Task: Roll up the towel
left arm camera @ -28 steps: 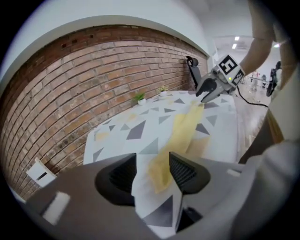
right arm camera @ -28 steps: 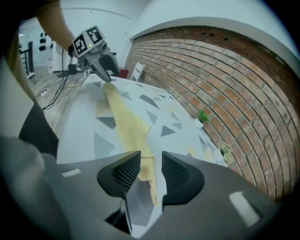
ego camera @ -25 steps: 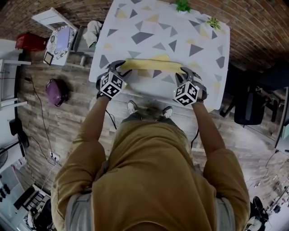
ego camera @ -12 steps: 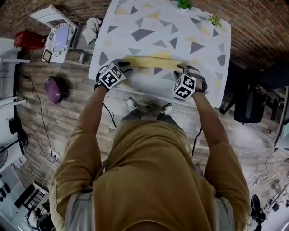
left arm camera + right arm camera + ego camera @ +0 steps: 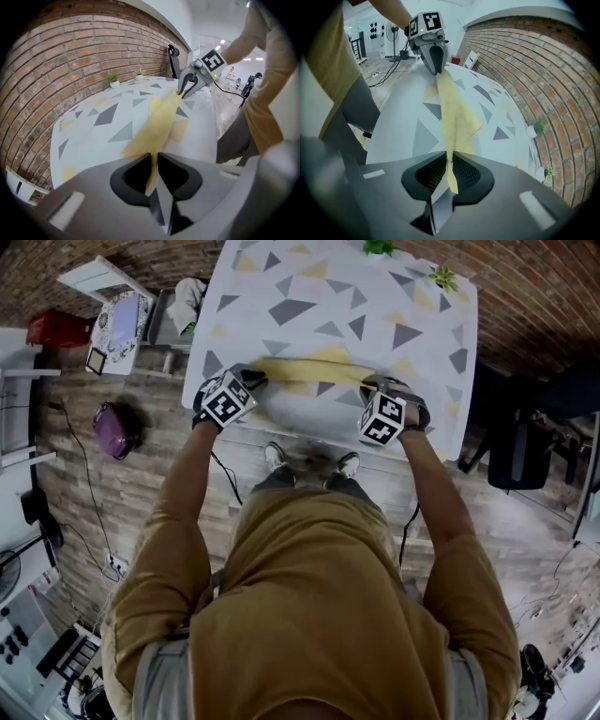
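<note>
**Both grippers clamped on the ends of the yellow towel**

Head view: a purple bag [image 5: 117, 427] sits on the wood floor, left of the table [image 5: 319, 296]. The left gripper [image 5: 251, 381] is at the table's near-left edge and the right gripper [image 5: 375, 386] at its near-right edge. The yellow towel [image 5: 305, 371] lies as a narrow band across the table's near half, stretched between the two. Two potted plants [image 5: 380, 249] stand at the table's far edge. Jaw state is not readable from this view.

Left gripper view: the left gripper [image 5: 152, 161] has its jaws drawn nearly together, pinching the towel's left end. A thin fold of cloth passes through the slit. At the far end of the band the right gripper [image 5: 190, 86] bites the other end.

Right gripper view: the right gripper [image 5: 449, 161] has its jaws closed on the towel's right end, with a tail of cloth showing behind the pads. Mid-table, the band bulges toward the table's far side. The left gripper [image 5: 433, 54] holds the far end.
</note>
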### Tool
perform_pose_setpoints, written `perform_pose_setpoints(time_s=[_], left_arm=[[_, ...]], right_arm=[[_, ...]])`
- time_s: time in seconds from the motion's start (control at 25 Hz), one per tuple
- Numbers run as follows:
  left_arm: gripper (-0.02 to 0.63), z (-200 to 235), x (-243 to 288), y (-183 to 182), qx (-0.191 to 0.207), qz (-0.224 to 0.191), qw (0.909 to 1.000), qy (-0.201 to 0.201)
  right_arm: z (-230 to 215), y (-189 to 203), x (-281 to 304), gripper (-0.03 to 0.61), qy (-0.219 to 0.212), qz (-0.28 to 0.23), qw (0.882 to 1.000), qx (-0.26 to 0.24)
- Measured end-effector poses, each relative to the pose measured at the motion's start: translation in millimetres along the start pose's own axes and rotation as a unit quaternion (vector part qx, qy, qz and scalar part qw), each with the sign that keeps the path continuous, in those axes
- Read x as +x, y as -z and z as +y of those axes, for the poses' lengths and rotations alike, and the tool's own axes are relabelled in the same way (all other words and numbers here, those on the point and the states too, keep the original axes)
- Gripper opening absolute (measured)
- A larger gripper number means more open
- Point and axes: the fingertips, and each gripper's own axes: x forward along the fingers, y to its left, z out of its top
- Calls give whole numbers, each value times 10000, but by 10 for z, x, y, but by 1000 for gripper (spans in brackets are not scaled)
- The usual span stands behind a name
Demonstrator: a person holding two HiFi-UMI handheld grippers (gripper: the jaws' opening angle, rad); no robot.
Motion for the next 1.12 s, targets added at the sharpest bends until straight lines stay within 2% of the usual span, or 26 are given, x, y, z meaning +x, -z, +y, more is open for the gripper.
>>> perform_pose_setpoints(time_s=[0.2,0.4,0.64,0.92,1.04,1.12], left_arm=[[101,-165,-62,-45,-84,-166,9998,72],[101,-272,-159,-67,-335,-244,9977,533],[100,-98,-198,-161,-571,-184,9936,955],[98,137,-154,-276,-952,-134,9858,1378],[98,239,-128,-328,-1252,-248,9812,1449],[98,292,-94,-335,-1309,-237,9807,1430]], right_arm=[[75,42,-132,43,-66,-102,9995,293],[98,100,-303,43,-401,-172,9963,747],[-40,36,-385,43,-756,-267,9895,1206],[-338,24,-383,43,-869,-292,9834,1567],[-444,43,-353,43,-945,-346,9769,1883],[-491,78,-322,43,-969,-333,9734,2051]])
